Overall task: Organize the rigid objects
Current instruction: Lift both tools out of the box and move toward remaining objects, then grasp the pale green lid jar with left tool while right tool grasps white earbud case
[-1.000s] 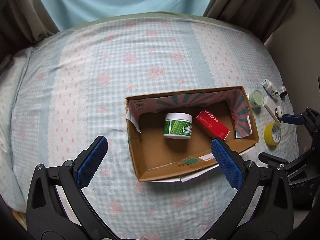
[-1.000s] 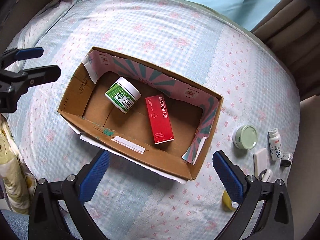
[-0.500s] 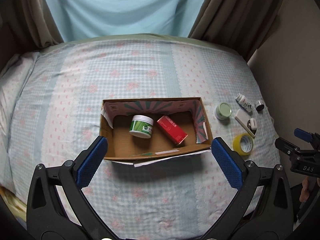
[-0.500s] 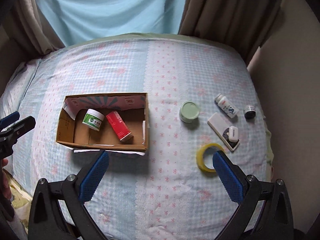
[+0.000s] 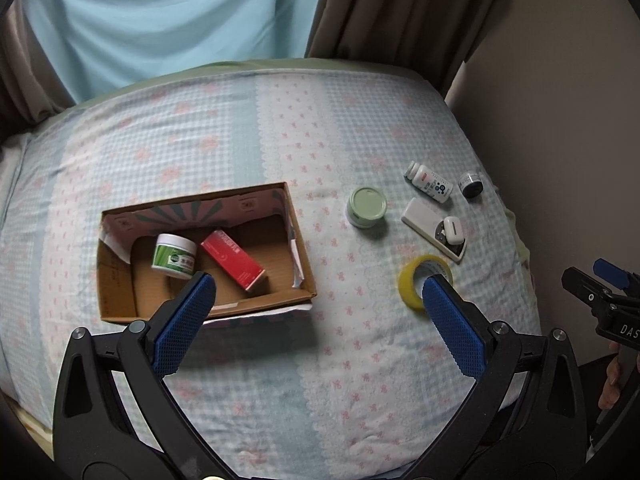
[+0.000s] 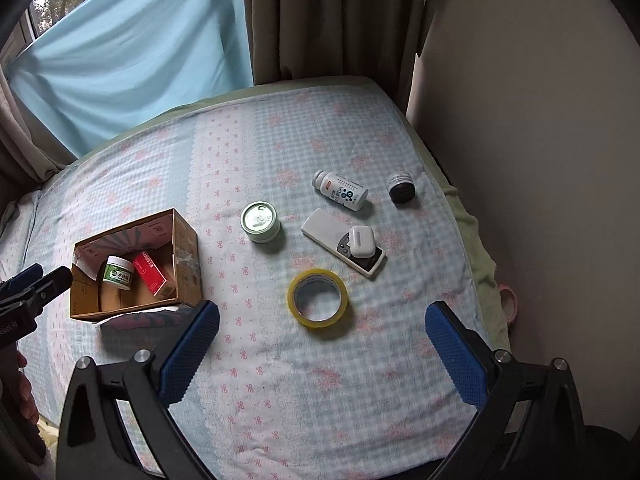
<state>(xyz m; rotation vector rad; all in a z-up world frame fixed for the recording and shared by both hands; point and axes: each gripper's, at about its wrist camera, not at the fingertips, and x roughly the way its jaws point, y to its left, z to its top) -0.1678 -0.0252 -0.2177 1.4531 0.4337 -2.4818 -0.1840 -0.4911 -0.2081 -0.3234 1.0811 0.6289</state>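
Observation:
An open cardboard box point(image 5: 306, 276) point(image 6: 188, 248) lies on the bed and holds a green-and-white jar point(image 5: 175, 256) point(image 6: 118, 273) and a red carton point(image 5: 234, 260) point(image 6: 154, 274). To its right on the sheet lie a pale green tin point(image 5: 366, 207) point(image 6: 260, 222), a yellow tape roll point(image 5: 420, 276) point(image 6: 318, 298), a white remote point(image 5: 420, 216) point(image 6: 324, 228) with a small white case point(image 5: 454, 230) point(image 6: 362, 242) on it, a white bottle point(image 5: 428, 182) point(image 6: 342, 190) and a small dark jar point(image 5: 471, 185) point(image 6: 401, 188). My left gripper point(image 5: 318, 316) is open and empty, above the sheet near the box. My right gripper point(image 6: 322, 346) is open and empty, just short of the tape roll.
The bed's right edge point(image 6: 476, 256) meets a beige wall point(image 6: 540, 140). Curtains point(image 6: 320, 20) and a light blue sheet over the window point(image 6: 132, 60) hang behind the bed. A pink object point(image 6: 508, 304) pokes out at the bed's right side.
Both grippers have pulled back and up from the box and swung right. The loose items right of the box now sit nearer the middle of both views. Both stay open.

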